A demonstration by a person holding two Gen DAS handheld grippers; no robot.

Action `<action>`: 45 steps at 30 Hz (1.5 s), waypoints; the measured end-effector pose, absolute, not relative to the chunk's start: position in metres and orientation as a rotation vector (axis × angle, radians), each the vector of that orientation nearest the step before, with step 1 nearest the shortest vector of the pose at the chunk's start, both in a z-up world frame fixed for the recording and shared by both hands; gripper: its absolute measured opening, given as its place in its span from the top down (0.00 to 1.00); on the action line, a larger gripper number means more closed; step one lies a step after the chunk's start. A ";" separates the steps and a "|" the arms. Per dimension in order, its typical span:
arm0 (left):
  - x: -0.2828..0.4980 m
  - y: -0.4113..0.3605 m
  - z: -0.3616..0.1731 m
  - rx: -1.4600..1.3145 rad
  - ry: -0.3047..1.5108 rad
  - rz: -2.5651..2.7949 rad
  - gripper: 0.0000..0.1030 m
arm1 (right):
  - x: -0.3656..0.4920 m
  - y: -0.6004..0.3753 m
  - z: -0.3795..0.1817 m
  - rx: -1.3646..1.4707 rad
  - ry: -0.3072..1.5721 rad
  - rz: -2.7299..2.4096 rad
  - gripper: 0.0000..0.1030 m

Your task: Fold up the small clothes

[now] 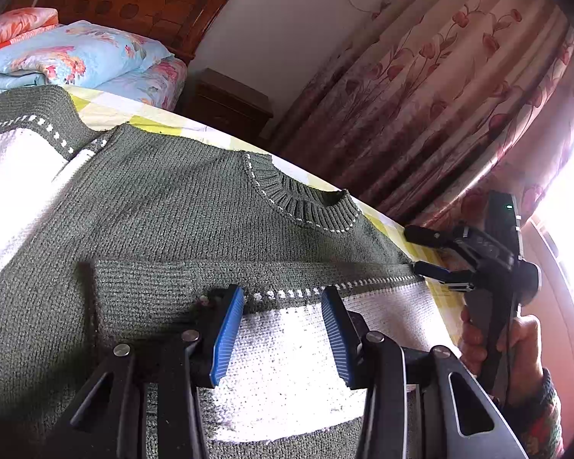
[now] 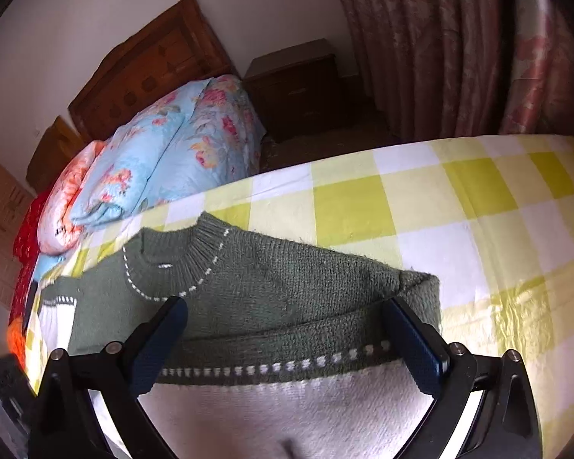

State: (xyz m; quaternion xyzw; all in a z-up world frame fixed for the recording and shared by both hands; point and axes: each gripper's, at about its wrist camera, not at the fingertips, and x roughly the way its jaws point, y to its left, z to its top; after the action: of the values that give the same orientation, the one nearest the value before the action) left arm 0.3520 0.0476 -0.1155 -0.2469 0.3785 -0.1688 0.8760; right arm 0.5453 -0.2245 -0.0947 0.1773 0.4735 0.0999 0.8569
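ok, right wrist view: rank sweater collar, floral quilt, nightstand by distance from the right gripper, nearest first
1. Sweater collar, just ahead of the right gripper, left of centre.
2. Floral quilt, farther up the bed, left.
3. Nightstand, off the bed, by the wall.

One sweater [image 1: 195, 206], two grippers [image 1: 283, 329] [image 2: 287, 344], one nightstand [image 2: 294, 84], two folded quilts [image 2: 164, 153].

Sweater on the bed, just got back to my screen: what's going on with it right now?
A person is folding the green and white sweater on the checked bed cover. One sleeve already lies across the chest. The left tongs are open over that sleeve. The right tongs are open at the fold by the shoulder edge. Neither is gripping cloth.
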 end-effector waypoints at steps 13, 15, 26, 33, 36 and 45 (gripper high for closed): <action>0.353 0.049 -0.116 -0.524 0.787 -0.358 0.58 | 0.478 -0.199 -0.071 0.306 0.959 0.310 0.00; 0.353 0.049 -0.116 -0.523 0.787 -0.358 0.58 | 0.440 -0.189 -0.072 0.211 0.975 0.310 0.00; 0.353 0.049 -0.116 -0.537 0.785 -0.362 0.58 | 0.325 -0.159 -0.128 -0.108 1.009 0.284 0.00; 0.320 0.056 -0.099 -0.517 0.859 -0.366 0.59 | 0.294 -0.172 -0.117 -0.013 1.051 0.286 0.00; 0.281 0.051 -0.099 -0.393 0.902 -0.359 0.58 | 0.281 -0.172 -0.125 0.000 1.067 0.277 0.00; 0.178 0.043 -0.106 0.130 0.937 -0.225 0.41 | 0.263 -0.174 -0.128 -0.114 1.058 0.279 0.00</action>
State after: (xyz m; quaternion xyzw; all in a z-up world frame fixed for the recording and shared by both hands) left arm 0.1777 0.0430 -0.1059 0.0624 0.4501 -0.1083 0.8842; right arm 0.2628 -0.1738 -0.1275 -0.0539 0.5026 0.1324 0.8526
